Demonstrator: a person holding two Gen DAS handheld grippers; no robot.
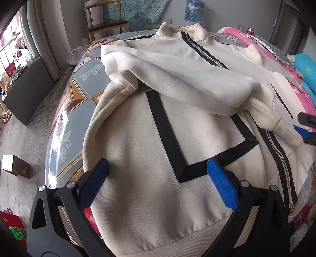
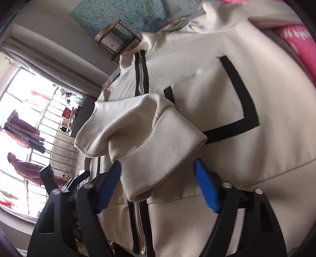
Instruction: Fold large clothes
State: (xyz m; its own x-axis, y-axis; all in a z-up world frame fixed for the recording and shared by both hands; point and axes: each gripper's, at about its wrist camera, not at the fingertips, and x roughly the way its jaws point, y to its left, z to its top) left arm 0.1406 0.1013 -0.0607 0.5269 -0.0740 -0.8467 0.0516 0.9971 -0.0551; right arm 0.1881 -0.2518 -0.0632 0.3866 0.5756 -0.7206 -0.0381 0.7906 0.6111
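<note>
A cream zip jacket with black trim lies face up on the patterned table. One sleeve is folded across its chest. My left gripper hovers open over the jacket's lower front, with nothing between its blue pads. In the right wrist view the sleeve's cuff lies between the fingers of my right gripper. The pads stand beside the cuff's edges without visibly squeezing it. That gripper also shows at the right edge of the left wrist view, next to the cuff.
Pink bedding and a blue item lie along the table's right side. A wooden chair and a water bottle stand behind it. A dark cabinet and a small box sit on the floor at the left.
</note>
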